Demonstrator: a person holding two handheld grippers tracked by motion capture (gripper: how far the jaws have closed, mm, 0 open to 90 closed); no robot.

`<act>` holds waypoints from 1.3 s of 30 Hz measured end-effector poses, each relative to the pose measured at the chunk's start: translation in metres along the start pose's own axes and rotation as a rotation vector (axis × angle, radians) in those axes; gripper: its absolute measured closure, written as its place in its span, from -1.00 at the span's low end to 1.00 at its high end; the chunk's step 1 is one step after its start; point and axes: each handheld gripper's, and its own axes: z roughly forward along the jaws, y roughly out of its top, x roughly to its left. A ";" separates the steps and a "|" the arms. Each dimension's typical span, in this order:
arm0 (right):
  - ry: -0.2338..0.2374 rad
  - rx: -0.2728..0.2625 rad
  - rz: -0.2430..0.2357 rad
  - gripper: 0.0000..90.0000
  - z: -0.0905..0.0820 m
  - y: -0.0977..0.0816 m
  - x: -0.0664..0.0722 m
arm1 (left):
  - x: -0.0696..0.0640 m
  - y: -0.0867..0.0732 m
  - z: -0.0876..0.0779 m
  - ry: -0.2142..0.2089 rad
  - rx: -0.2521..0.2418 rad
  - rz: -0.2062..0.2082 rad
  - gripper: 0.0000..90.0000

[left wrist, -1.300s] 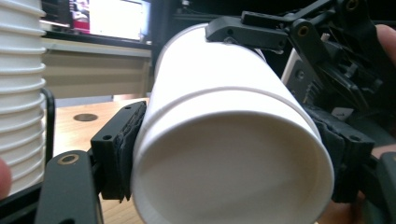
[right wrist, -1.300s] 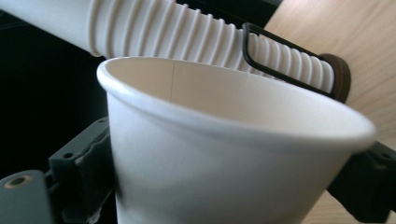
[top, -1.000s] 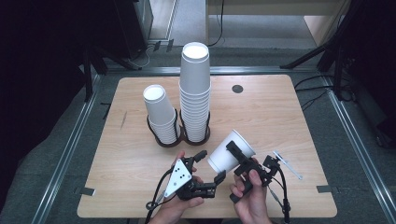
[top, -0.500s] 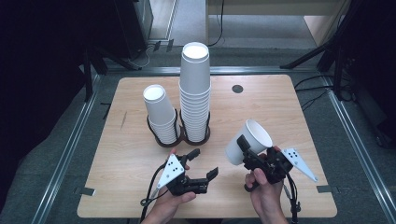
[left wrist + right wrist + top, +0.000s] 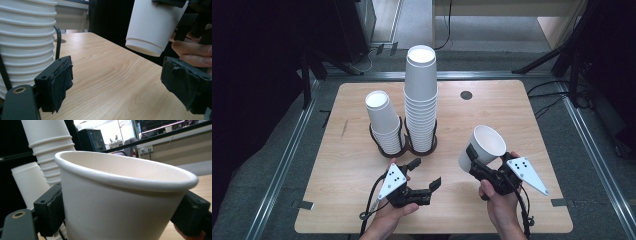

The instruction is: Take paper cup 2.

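The single paper cup [image 5: 484, 147] sits pinched in the right tool [image 5: 477, 162], held mouth-up and tilted above the desk [image 5: 512, 110] at about four o'clock from the stacks. The left tool [image 5: 424, 175] has just been spreading — nothing lies between its jaws. Judging from this, one cup is pulled free and still needs setting down. Two stacks stand in a dark holder [image 5: 404, 147] — the tall stack [image 5: 421, 95] and the short stack [image 5: 384, 122] at its nine o'clock.
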 end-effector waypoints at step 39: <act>-0.191 -0.011 -0.255 -0.71 0.085 -0.023 -0.069 | 0.025 0.003 -0.013 0.082 -0.003 -0.034 -0.78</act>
